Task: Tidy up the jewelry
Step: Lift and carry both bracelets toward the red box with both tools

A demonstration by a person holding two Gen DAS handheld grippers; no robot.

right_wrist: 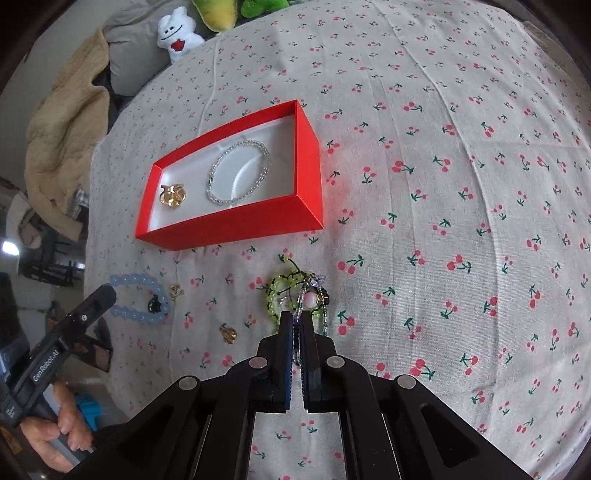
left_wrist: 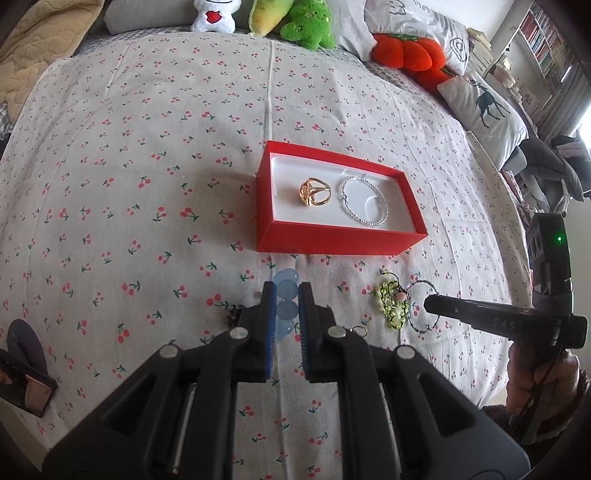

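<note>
A red box (left_wrist: pixel 334 242) (right_wrist: pixel 236 229) lies open on the cherry-print bed. Inside it are a gold ring (left_wrist: pixel 314 192) (right_wrist: pixel 172 194) and a silver crystal bracelet (left_wrist: pixel 364 201) (right_wrist: pixel 238 171). My left gripper (left_wrist: pixel 287 291) (right_wrist: pixel 105 293) points down, its blue pads closed on a pale blue bead bracelet (left_wrist: pixel 287 290) (right_wrist: pixel 138 299) that still rests on the sheet. My right gripper (right_wrist: pixel 296 317) (left_wrist: pixel 430 303) is shut on a thin beaded strand (right_wrist: pixel 297 326) (left_wrist: pixel 424 306) with a pink bead, which is tangled with a green beaded charm (right_wrist: pixel 282 291) (left_wrist: pixel 395 306).
Two small gold pieces (right_wrist: pixel 176 291) (right_wrist: pixel 228 334) and a small black piece (right_wrist: pixel 154 304) lie loose near the blue bracelet. Plush toys (left_wrist: pixel 306 22) and pillows (left_wrist: pixel 484 107) line the far edge. A beige blanket (right_wrist: pixel 62 140) is bunched at the left, and a dark compact (left_wrist: pixel 26 384) lies nearby.
</note>
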